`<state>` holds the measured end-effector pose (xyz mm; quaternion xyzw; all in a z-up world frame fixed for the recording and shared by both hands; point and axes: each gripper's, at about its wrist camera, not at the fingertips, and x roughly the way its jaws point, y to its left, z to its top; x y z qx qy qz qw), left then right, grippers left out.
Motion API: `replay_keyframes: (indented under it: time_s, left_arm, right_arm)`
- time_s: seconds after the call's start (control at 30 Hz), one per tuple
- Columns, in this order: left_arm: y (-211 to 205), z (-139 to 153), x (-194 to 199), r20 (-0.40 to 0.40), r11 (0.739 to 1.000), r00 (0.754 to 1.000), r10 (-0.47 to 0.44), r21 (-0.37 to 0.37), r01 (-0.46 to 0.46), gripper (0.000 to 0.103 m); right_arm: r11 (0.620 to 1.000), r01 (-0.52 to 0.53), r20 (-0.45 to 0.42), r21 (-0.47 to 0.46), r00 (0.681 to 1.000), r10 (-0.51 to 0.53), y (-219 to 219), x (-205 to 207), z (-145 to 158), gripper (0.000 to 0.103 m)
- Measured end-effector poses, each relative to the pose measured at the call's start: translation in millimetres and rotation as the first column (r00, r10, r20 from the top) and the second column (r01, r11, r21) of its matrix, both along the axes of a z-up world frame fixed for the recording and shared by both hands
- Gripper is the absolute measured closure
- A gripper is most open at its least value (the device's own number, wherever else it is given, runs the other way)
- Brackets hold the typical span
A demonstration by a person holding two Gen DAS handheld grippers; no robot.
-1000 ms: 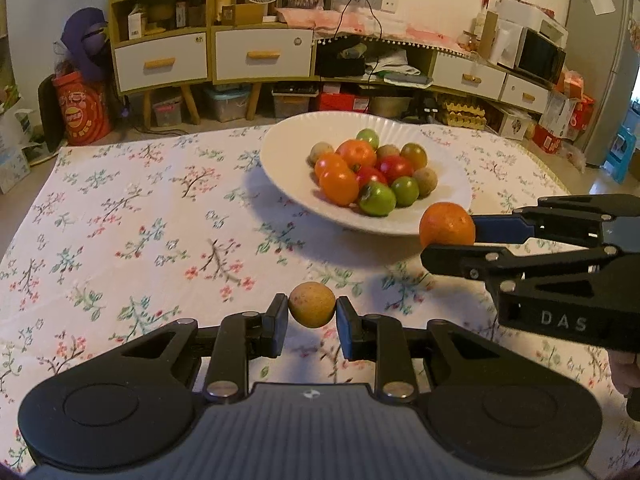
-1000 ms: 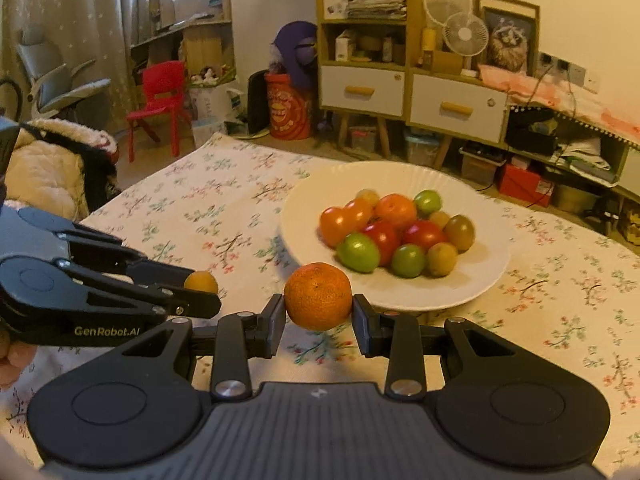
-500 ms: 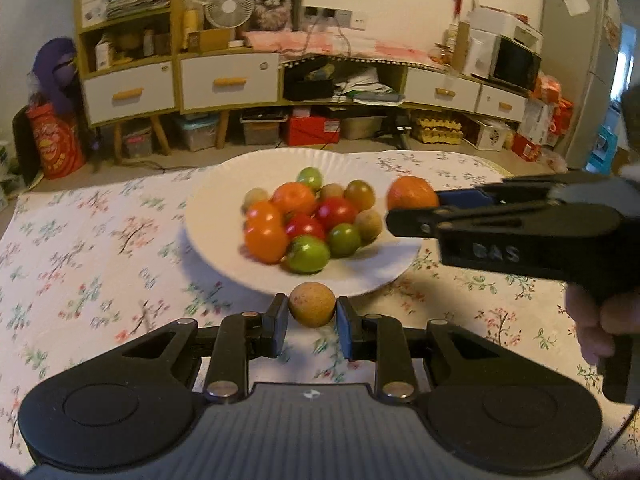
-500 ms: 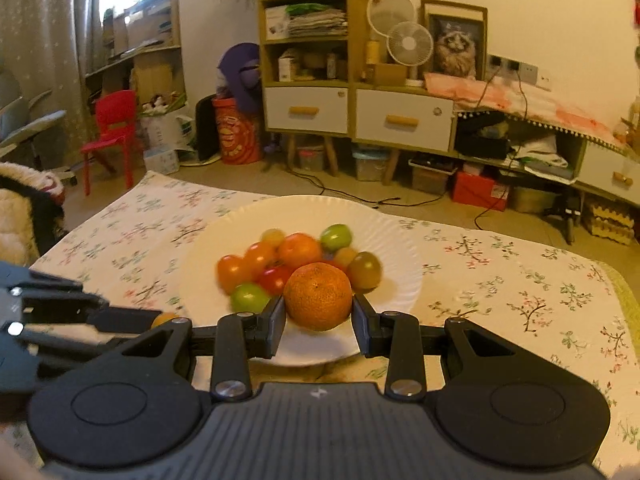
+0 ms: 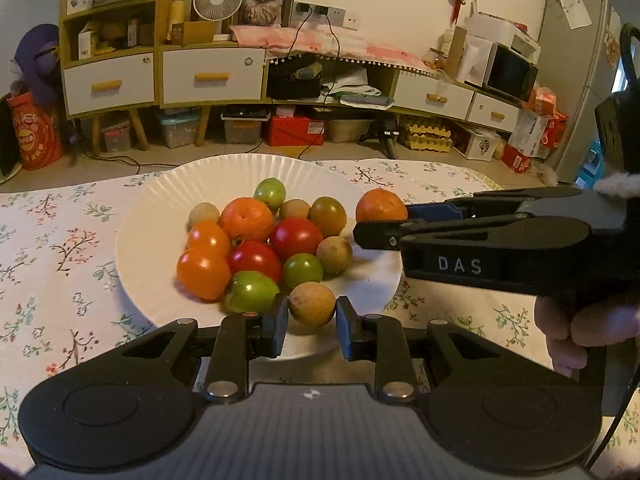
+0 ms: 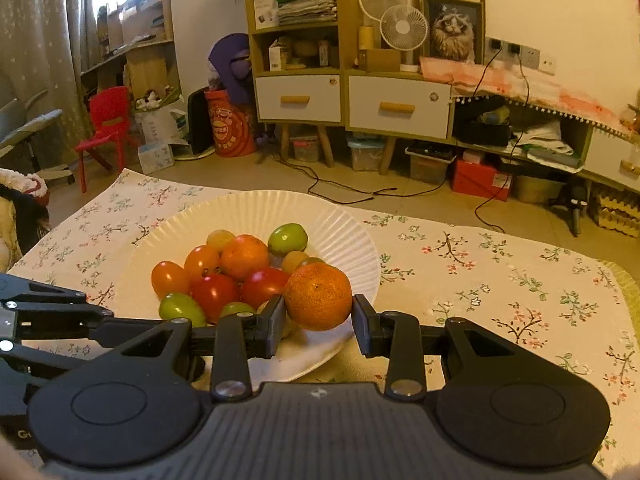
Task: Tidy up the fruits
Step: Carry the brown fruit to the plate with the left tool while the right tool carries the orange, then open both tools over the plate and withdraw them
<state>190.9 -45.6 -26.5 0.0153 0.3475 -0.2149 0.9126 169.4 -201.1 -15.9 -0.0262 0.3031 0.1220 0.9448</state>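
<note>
Left gripper [image 5: 312, 322] is clamped on a small tan round fruit [image 5: 311, 304], right gripper [image 6: 319, 322] squeezing a bumpy orange mandarin [image 6: 318, 296] (both over the ribbed white plate [image 5: 160, 200]).

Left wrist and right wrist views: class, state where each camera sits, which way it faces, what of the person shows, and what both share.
Left wrist: sits on the left gripper, looking forward over its longan to the white plate; the person's right hand shows.
Right wrist: sits on the right gripper, facing its mandarin and the plate; no hand clearly shows.
Shared: plate, piled fruit, floral tablecloth, cabinet.
</note>
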Motion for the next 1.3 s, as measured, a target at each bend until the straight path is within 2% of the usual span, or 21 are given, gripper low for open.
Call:
replay_keyframes:
  time_s: [0.5,0.6,0.97,1.1,1.3]
  left_arm:
    - [-3.3,-1.6,2.5,0.003,1.000,1.000,0.002,0.002,-0.002,0.073]
    - [-3.6,0.4,2.5,0.006,1.000,1.000,-0.005,-0.001,0.005,0.067]
    - [4.8,13.5,-19.8,0.020,1.000,1.000,-0.001,0.006,0.001,0.027]
    - [14.8,15.3,-29.6,0.014,1.000,1.000,0.019,0.014,-0.020,0.020]
    - [30.3,18.5,-41.4,0.000,0.998,0.998,0.060,0.029,-0.060,0.010]
  right_arm:
    - [0.999,-0.029,0.014,-0.014,0.999,0.030,3.1,0.2,-0.4,0.070]
    - [1.000,-0.020,0.019,-0.006,1.000,0.020,1.4,0.1,2.0,0.068]
    - [0.998,0.053,0.005,0.023,0.999,-0.053,-11.2,-14.1,11.7,0.042]
    - [0.991,0.117,-0.005,0.065,0.993,-0.117,-19.7,-25.6,17.0,0.035]
    - [0.982,0.172,-0.025,0.074,0.985,-0.171,-16.1,-41.0,18.0,0.027]
